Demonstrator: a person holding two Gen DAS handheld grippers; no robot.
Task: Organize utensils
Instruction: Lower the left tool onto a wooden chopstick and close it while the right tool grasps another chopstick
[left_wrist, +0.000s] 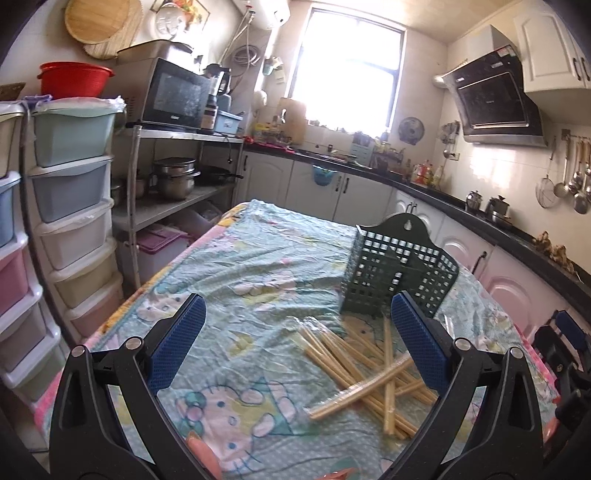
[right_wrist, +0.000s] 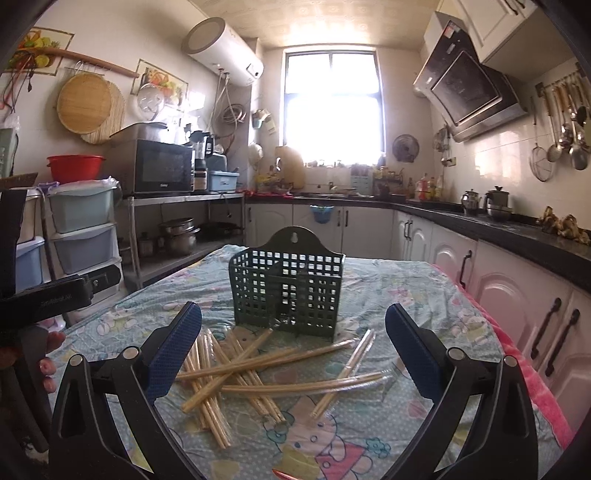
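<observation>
In front of the dark green perforated plastic utensil caddy (right_wrist: 286, 291), which stands upright on the table covered with a pale blue cartoon-print cloth (right_wrist: 406, 295), we find the whole job waiting. The pale bamboo chopsticks in clear plastic sleeves (right_wrist: 258, 373) lie in a loose, crossed heap on the cloth, the nearest ends close to the caddy's base and the rest fanning away from it toward us. As far as we can see through its grid walls, both of the caddy's compartments hold nothing, so we judge that no chopstick has yet been sorted and every one is left to lift and stand inside.

Our right gripper (right_wrist: 293, 347) hovers above the heap on the near side of the caddy, its blue-padded jaws spread wide with nothing between them; we see no contact with the chopsticks or the cloth. Our left gripper (left_wrist: 297, 336) hangs to the left of the caddy, equally wide apart and empty; in its view the heap sits near its right-hand finger, though we cannot tell whether that finger touches any stick. The heap's crossed layering suggests we should take a top piece first, one lying clear of the caddy's foot.
</observation>
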